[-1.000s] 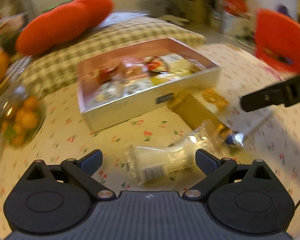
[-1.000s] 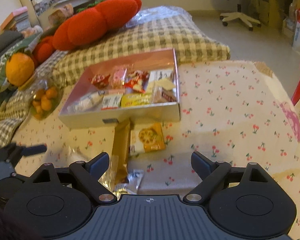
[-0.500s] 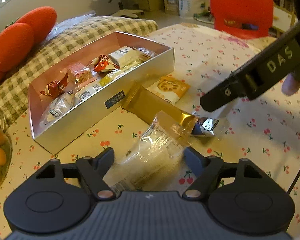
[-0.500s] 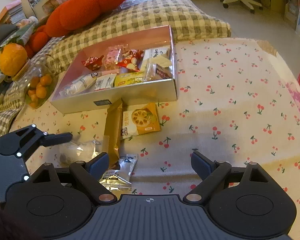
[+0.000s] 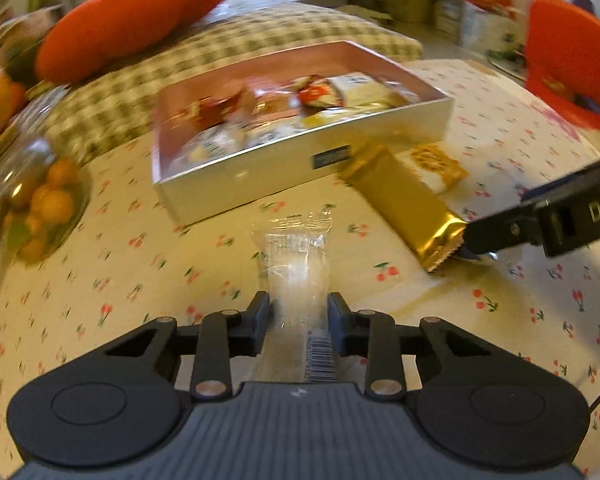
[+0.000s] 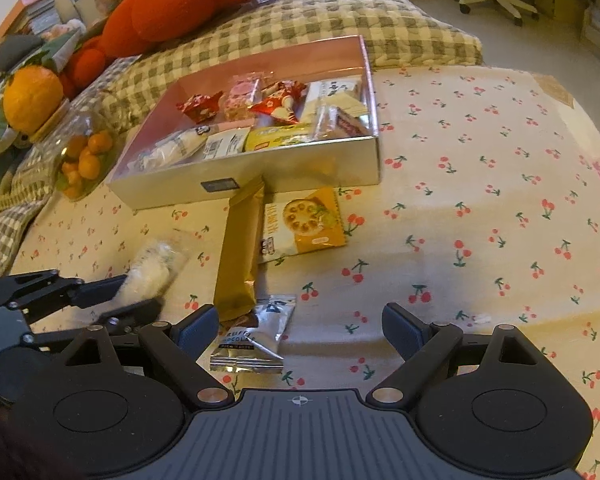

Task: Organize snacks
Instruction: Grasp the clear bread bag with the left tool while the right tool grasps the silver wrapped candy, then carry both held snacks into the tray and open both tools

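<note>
The left tongs (image 5: 299,312) grip a clear wrapped snack (image 5: 296,264) (barcode end nearest), while the right tongs (image 6: 300,326) gape wide over a silver chocolate packet (image 6: 256,340) on the tabletop (image 6: 480,208).

Both wrist views low, facing shared box (image 5: 300,164)

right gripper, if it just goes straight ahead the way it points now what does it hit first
Probably nothing soon: the open right gripper faces bare cherry-print cloth. The silver chocolate packet and gold bar sit toward its left finger. Straight on, the snack box's right end looks first, though depth is unclear.
</note>
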A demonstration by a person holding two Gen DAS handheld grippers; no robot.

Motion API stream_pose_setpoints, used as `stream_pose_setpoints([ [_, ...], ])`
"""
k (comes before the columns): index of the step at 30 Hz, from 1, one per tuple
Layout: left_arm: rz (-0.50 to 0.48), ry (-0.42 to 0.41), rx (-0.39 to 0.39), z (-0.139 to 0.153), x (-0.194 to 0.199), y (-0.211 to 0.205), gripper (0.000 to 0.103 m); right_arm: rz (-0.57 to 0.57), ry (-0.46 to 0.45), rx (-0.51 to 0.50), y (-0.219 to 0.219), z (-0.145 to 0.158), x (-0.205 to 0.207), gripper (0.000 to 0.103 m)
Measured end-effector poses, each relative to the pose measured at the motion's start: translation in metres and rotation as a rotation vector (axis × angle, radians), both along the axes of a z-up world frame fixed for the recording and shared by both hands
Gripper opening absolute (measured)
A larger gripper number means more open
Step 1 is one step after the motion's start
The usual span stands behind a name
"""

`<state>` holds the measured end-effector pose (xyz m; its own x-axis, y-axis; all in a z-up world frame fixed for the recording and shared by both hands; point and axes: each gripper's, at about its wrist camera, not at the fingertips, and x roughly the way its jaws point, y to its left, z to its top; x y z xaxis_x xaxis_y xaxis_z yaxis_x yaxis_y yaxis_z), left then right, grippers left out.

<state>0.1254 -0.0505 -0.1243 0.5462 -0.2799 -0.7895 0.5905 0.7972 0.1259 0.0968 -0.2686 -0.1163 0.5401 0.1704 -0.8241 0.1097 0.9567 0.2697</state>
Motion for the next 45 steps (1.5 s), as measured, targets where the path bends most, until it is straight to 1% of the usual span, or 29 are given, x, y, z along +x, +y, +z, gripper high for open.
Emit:
stream_pose_setpoints([
  [2, 0.03, -0.007, 0.004, 0.001, -0.001, 0.004, 0.029, 0.01, -0.002, -0.027, 0.002, -0.002, 0.0, 0.09],
  [4, 0.057, -0.003, 0.001, 0.001, -0.001, 0.01, 0.033, 0.022, -0.004, -0.072, 0.001, -0.004, -0.001, 0.089],
  [5, 0.066, 0.006, -0.008, 0.001, -0.001, 0.013, 0.035, 0.023, -0.006, -0.09, -0.001, -0.005, -0.002, 0.089],
  [7, 0.087, 0.023, -0.034, 0.002, -0.001, 0.02, 0.036, 0.019, -0.009, -0.115, -0.008, -0.008, -0.004, 0.089],
  [8, 0.094, 0.031, -0.044, 0.002, 0.0, 0.024, 0.039, 0.019, -0.01, -0.122, -0.013, -0.008, -0.005, 0.089],
  [9, 0.102, 0.034, -0.049, 0.002, 0.0, 0.025, 0.045, 0.02, -0.011, -0.128, -0.016, -0.009, -0.007, 0.089],
  [10, 0.108, 0.035, -0.054, 0.002, 0.0, 0.027, 0.049, 0.025, -0.014, -0.134, -0.019, -0.009, -0.009, 0.089],
  [11, 0.111, 0.034, -0.059, 0.002, -0.002, 0.029, 0.056, 0.036, -0.019, -0.137, -0.02, -0.01, -0.012, 0.089],
  [12, 0.112, 0.036, -0.064, 0.001, -0.004, 0.032, 0.059, 0.053, -0.029, -0.138, -0.022, -0.01, -0.014, 0.089],
  [15, 0.112, 0.064, -0.097, 0.0, -0.007, 0.037, 0.061, 0.112, -0.065, -0.14, -0.02, -0.01, -0.019, 0.088],
  [18, 0.122, 0.089, -0.133, 0.0, -0.008, 0.04, 0.062, 0.172, -0.096, -0.164, -0.011, -0.01, -0.021, 0.088],
  [23, 0.14, 0.096, -0.168, -0.001, -0.009, 0.039, 0.059, 0.23, -0.129, -0.222, 0.004, -0.013, -0.013, 0.088],
  [27, 0.144, 0.08, -0.166, -0.001, -0.011, 0.036, 0.049, 0.258, -0.157, -0.241, 0.011, -0.016, -0.01, 0.087],
  [28, 0.148, 0.078, -0.167, -0.001, -0.01, 0.037, 0.048, 0.264, -0.162, -0.24, 0.012, -0.016, -0.009, 0.084],
  [30, 0.156, 0.076, -0.172, -0.001, -0.009, 0.038, 0.041, 0.271, -0.167, -0.231, 0.012, -0.016, -0.008, 0.079],
  [31, 0.162, 0.076, -0.175, 0.0, -0.009, 0.038, 0.039, 0.276, -0.169, -0.227, 0.013, -0.015, -0.008, 0.076],
  [32, 0.167, 0.08, -0.181, 0.0, -0.008, 0.039, 0.038, 0.283, -0.171, -0.224, 0.013, -0.015, -0.008, 0.07],
  [33, 0.17, 0.082, -0.185, 0.0, -0.007, 0.04, 0.036, 0.291, -0.174, -0.22, 0.014, -0.014, -0.008, 0.067],
  [35, 0.174, 0.086, -0.19, 0.0, -0.007, 0.04, 0.034, 0.309, -0.178, -0.215, 0.016, -0.013, -0.009, 0.052],
  [36, 0.176, 0.086, -0.19, 0.001, -0.007, 0.039, 0.033, 0.315, -0.179, -0.216, 0.017, -0.012, -0.009, 0.049],
  [37, 0.178, 0.086, -0.191, 0.001, -0.007, 0.039, 0.032, 0.321, -0.18, -0.219, 0.018, -0.011, -0.009, 0.038],
  [38, 0.179, 0.087, -0.193, 0.001, -0.007, 0.039, 0.032, 0.327, -0.18, -0.217, 0.019, -0.01, -0.009, 0.035],
  [40, 0.183, 0.089, -0.199, 0.002, -0.007, 0.039, 0.031, 0.328, -0.175, -0.22, 0.021, -0.01, -0.009, 0.032],
  [45, 0.196, 0.098, -0.218, 0.004, -0.005, 0.039, 0.029, 0.317, -0.167, -0.206, 0.02, -0.007, -0.009, 0.032],
])
